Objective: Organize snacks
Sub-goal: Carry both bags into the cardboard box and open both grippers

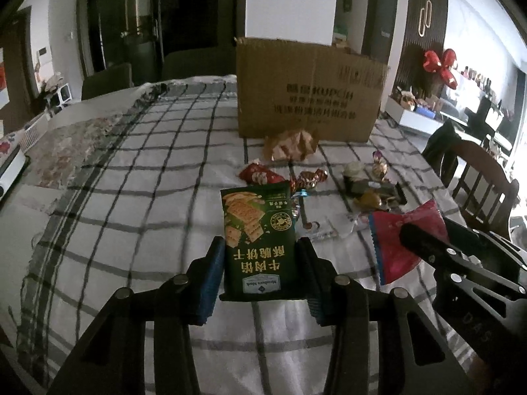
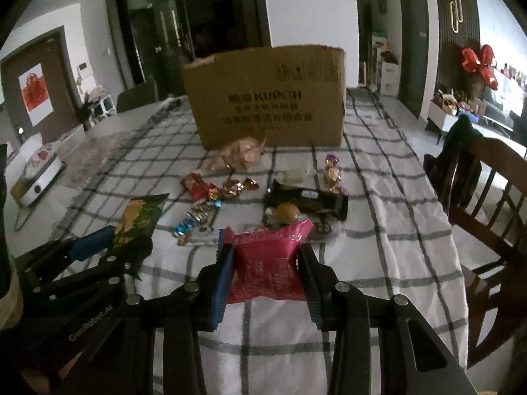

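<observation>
My left gripper (image 1: 262,263) was clamped on a green cracker packet (image 1: 257,240), held upright above the checked tablecloth (image 1: 131,197); my right gripper (image 2: 265,270), at three o'clock from it, pinched a pink packet (image 2: 268,263) the same way. Ahead at twelve o'clock a heap of loose snacks lay between me and the cardboard box (image 2: 266,98): a red pouch (image 2: 196,186), foil candies (image 2: 237,187), a dark wrapper (image 2: 309,199) and a crumpled tan bag (image 2: 240,156) just beside the box. A wooden chair (image 2: 487,197) stood at three o'clock.

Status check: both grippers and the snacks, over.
Left gripper shut on green cracker packet. Right gripper shut on pink foil packet. Loose candies before brown cardboard box.
</observation>
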### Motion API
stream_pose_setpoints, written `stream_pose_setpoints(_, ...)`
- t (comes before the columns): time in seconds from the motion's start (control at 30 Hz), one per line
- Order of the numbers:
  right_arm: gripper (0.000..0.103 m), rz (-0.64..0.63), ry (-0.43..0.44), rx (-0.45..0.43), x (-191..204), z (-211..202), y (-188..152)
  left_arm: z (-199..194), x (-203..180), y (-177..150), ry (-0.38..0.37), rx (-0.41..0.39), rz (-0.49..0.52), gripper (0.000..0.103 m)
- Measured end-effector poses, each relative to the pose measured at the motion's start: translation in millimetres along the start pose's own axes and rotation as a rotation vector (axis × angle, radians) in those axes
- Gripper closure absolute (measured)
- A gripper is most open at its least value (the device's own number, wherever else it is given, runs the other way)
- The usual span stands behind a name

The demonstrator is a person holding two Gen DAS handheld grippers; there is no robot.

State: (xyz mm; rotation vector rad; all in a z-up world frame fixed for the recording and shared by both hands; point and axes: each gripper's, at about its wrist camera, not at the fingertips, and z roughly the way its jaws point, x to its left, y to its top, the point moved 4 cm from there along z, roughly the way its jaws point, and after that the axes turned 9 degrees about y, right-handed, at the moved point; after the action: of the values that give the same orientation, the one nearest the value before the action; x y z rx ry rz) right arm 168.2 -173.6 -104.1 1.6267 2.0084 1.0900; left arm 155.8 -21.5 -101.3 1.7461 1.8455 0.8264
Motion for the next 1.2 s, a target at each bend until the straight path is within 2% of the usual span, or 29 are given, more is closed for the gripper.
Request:
stream_pose_setpoints(0.4,0.063,-0.011,0.022,-0.088,8,-27,18,-33,1,22,-0.001,-0.115,0.023,0.060)
stream_pose_setpoints(0.6,0.063,0.001,0.039,-0.124,5,-28,37,-38,0,43,-0.035,-0.159,0.015,0.060)
stream_pose_setpoints(0.87,0.063,0.000,0.044,-0.201,0,-31,73,-36,0,85,-0.085,-0.223,0.014,0.060)
stream_pose_setpoints(1.2,0.063,-0.005,0.054,-0.308,-10,-30,136,-31,-5,149,-0.142,-0.296,0.039,0.060)
